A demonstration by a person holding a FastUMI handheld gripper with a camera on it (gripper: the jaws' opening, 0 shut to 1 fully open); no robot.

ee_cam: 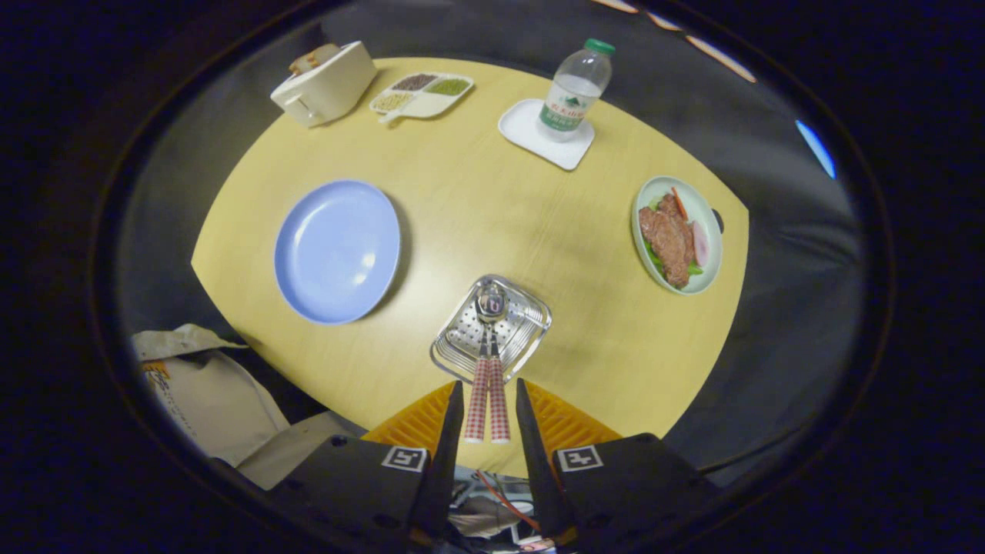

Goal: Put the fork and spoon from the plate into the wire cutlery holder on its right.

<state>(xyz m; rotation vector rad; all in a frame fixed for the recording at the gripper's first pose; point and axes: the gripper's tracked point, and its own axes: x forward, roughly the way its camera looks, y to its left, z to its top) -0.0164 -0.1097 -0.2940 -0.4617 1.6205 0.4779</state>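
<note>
Yellow desk (477,223) lay under your claw (489,400), whose fingers stood parted with both checked handles between them, apparently untouched. Just ahead, the fork and spoon (489,362) stood in the wire cutlery holder (523,327). Left beyond it sat the blue plate (337,250), bare.

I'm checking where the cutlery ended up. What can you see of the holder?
The holder is a shiny, squarish metal basket with rounded corners and a perforated bottom. It stands on the yellow table, right of the empty blue plate, just ahead of the open tongs. Two checked handles stick out of it between the tongs; a spoon bowl shows inside.
</note>
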